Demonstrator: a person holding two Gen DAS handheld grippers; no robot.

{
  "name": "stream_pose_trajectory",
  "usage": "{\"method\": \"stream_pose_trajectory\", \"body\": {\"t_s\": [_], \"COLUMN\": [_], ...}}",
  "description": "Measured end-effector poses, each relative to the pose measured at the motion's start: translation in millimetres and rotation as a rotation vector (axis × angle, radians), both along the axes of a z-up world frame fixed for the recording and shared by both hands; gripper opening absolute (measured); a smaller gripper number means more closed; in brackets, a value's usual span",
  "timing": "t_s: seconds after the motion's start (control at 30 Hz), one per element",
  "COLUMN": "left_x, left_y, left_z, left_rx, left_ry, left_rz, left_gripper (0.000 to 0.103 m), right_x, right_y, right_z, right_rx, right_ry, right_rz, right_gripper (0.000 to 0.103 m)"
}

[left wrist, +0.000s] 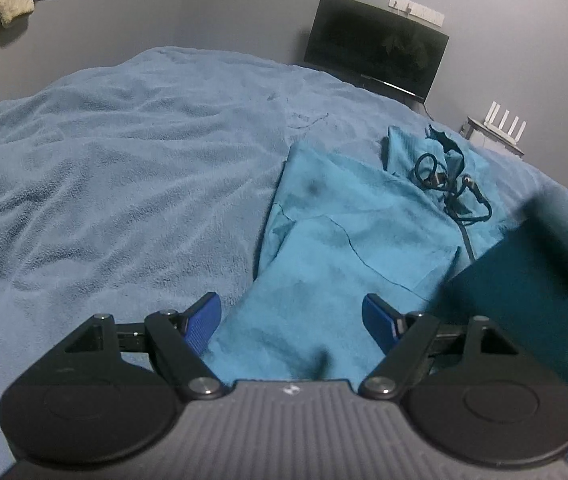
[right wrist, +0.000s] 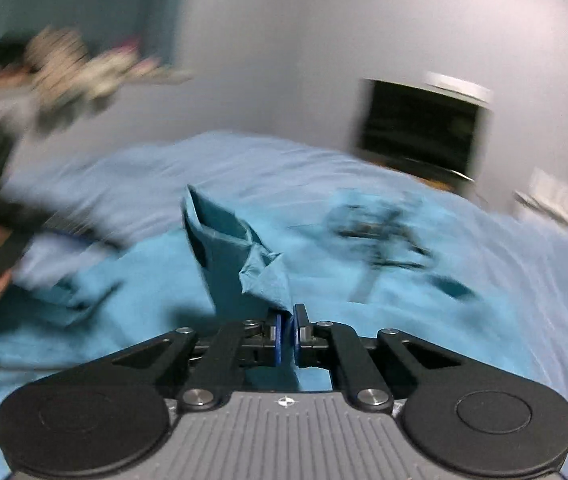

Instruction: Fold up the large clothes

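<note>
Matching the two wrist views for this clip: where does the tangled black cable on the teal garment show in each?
Left wrist view: tangled black cable lies right of centre on the teal garment, beyond the open left gripper.
Right wrist view: cable, blurred, right of centre, beyond the right gripper pinching a garment fold.
Shared landmark: black monitor against the wall.

Our left claw [left wrist: 292, 320] is a black linkage frame with two round black discs at its base, silver screw heads at the pivots, bright blue ribbed pads [left wrist: 203, 322] on its fingers and a grey ribbed housing bearing a small white emblem. Our right claw [right wrist: 287, 334] has the same build: black arms with triangular cut-outs, silver screws, thin blue pads [right wrist: 278, 336] and the same grey ribbed body with its white mark.
</note>
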State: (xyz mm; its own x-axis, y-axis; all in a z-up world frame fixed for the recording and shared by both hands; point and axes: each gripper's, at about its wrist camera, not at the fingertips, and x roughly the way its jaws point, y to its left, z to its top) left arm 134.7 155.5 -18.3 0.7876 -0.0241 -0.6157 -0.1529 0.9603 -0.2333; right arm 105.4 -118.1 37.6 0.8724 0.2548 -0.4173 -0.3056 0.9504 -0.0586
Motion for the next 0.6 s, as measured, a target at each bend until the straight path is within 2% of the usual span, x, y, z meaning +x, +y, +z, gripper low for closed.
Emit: {"method": "stream_pose_trajectory", "body": {"t_s": [0.1,0.2,0.3,0.4,0.43,0.47,0.5,0.53,0.57,0.6], "left_x": [0.8,2.3,6.2,10.8,11.7,12.2,12.2,12.1,12.1,12.3], "left_y": [-5.4,-13.6,-25.6,-34.9,-37.3,-38.6,-39.7,-40.6,-42.0,-43.4], "left_z": [-0.2,-1.7,-9.4,-18.5,-20.4,-21.1,-21.1,-21.1,-21.1,-21.2], "left_rx": [0.018,0.039,0.079,0.117,0.132,0.143,0.148,0.15,0.15,0.15], "left_ry": [0.007,0.018,0.057,0.098,0.105,0.105,0.103,0.098,0.094,0.091], "left_rz": [-0.005,-0.035,-0.074,-0.095,-0.096,-0.096,-0.098,-0.102,-0.108,-0.116], "left_gripper": [0.076,0.076,0.076,0.076,0.076,0.076,0.076,0.076,0.076,0.076], "right_x": [0.9,4.8,14.4,26.2,26.4,20.0,17.8,14.2,10.5,7.8], "right_y": [-69.4,-121.8,-160.7,-180.6,-181.5,-177.3,-172.7,-170.2,-165.9,-163.1], "right_z": [-0.6,-21.0,-57.2,-92.9,-96.5,-94.7,-90.4,-83.3,-76.5,-69.8], "right_rx": [0.151,0.205,0.275,0.355,0.374,0.38,0.357,0.311,0.271,0.24], "right_ry": [0.009,0.058,0.177,0.328,0.339,0.322,0.29,0.237,0.18,0.125], "right_rz": [-0.189,-0.318,-0.403,-0.432,-0.452,-0.479,-0.514,-0.549,-0.561,-0.548], "right_gripper": [0.006,0.006,0.007,0.01,0.014,0.027,0.048,0.057,0.062,0.062]}}
